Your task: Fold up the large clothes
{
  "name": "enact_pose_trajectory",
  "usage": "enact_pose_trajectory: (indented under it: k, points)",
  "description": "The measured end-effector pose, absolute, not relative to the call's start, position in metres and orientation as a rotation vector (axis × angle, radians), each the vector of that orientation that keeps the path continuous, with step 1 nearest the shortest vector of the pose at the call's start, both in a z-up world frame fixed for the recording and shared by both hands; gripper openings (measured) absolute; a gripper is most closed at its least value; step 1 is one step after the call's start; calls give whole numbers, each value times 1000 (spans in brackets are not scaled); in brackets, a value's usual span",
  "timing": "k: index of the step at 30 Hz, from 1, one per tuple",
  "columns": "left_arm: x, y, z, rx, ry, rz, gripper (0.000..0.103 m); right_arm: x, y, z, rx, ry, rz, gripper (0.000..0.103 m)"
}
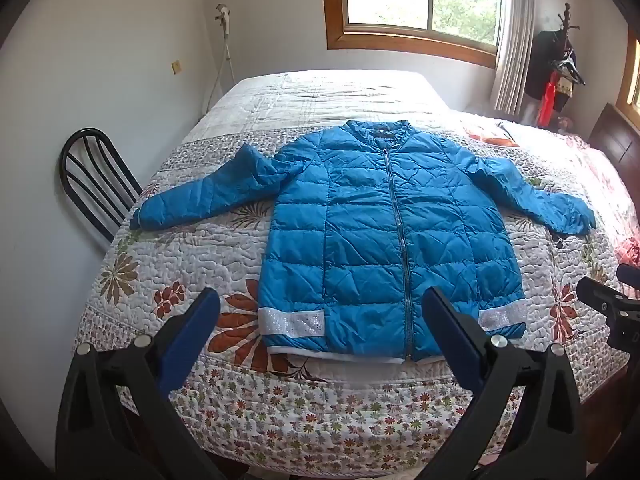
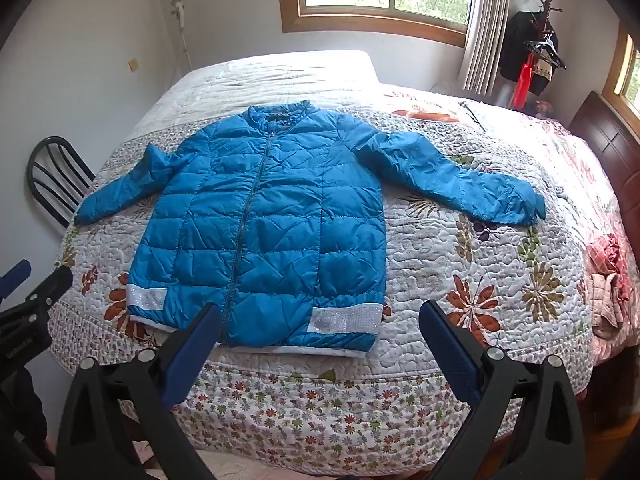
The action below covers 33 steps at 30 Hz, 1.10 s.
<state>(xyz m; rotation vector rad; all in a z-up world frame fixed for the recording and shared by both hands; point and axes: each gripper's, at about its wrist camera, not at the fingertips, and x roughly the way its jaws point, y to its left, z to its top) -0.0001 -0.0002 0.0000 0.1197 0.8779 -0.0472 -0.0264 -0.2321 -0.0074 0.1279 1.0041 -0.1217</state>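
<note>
A blue quilted jacket (image 1: 384, 232) (image 2: 264, 224) lies flat and zipped on the floral bedspread (image 1: 192, 264) (image 2: 460, 272), both sleeves spread out sideways, collar toward the window. Silver bands run along its hem. My left gripper (image 1: 322, 300) hovers open above the near edge of the bed, in front of the hem, with nothing between its blue-padded fingers. My right gripper (image 2: 320, 312) is open too, off the jacket's hem and a little to its right, holding nothing. Each gripper shows at the edge of the other's view, the right one (image 1: 612, 308) and the left one (image 2: 32, 300).
A black metal chair (image 1: 96, 184) (image 2: 52, 180) stands by the bed's left side. A dark wooden headboard (image 2: 616, 160) is at the right, with crumpled pinkish cloth (image 2: 608, 292) near it. A coat stand (image 1: 560, 64) with hanging clothes stands in the far corner under the window.
</note>
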Motion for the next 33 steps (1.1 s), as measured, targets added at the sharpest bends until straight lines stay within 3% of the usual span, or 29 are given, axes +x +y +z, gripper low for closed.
enact_pose_trajectory:
  k: [33]
  points:
    - [-2, 2, -1, 120, 876, -43, 100, -27, -232, -8, 128, 1007, -122, 99]
